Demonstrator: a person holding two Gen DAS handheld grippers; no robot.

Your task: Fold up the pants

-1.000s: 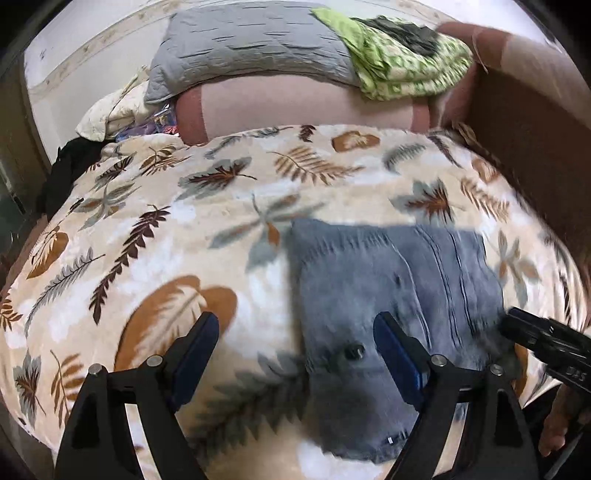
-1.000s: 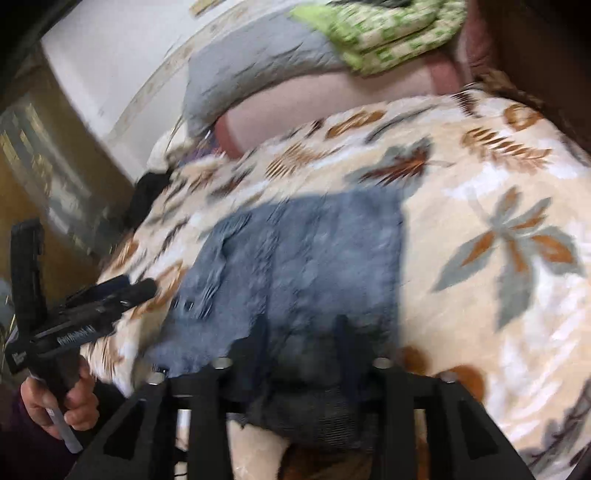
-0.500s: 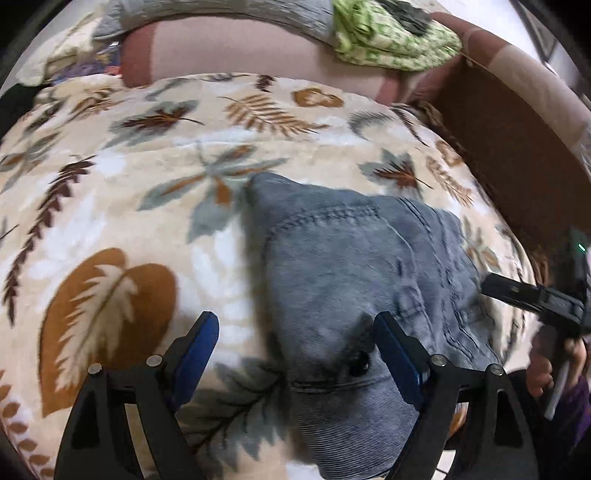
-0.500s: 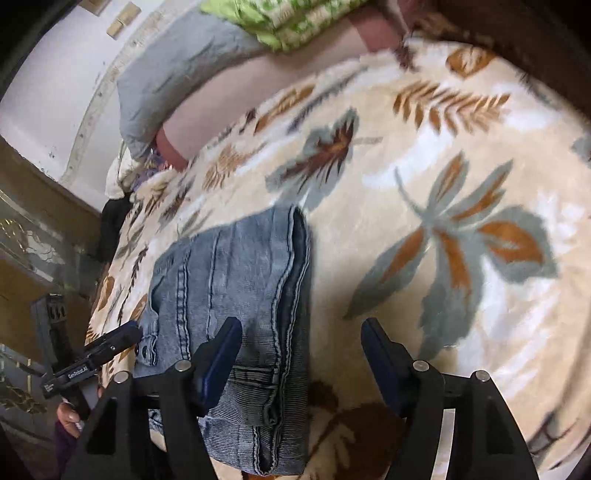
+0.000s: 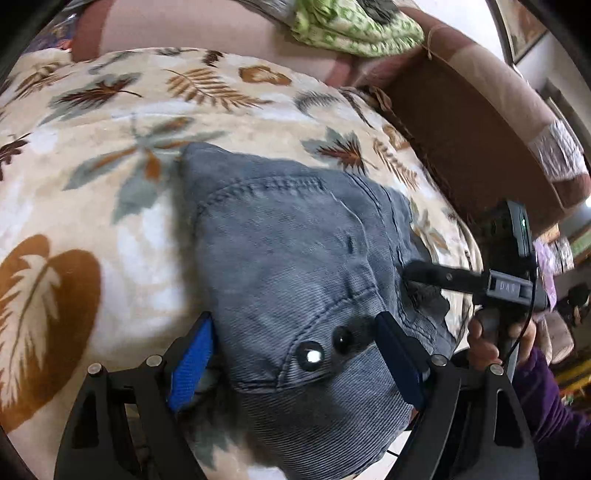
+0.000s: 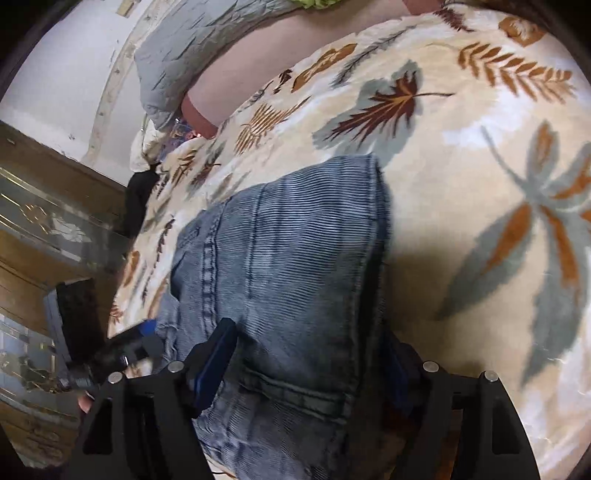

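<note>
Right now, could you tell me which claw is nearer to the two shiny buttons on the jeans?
Left. The left claw has its open fingers either side of the buttons at the waistband; the right claw is farther off, at the right-hand edge of the jeans.

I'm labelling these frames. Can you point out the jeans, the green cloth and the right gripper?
jeans point(image 5: 295, 251): left wrist view, back pocket panel.
green cloth point(image 5: 354, 26): left wrist view, its middle folds.
right gripper point(image 5: 408, 273): left wrist view, fingertips at the denim.

Pants point(image 6: 295, 277) hem cut off below; right tongs' point(image 6: 310, 354) right pad hidden behind denim.
</note>
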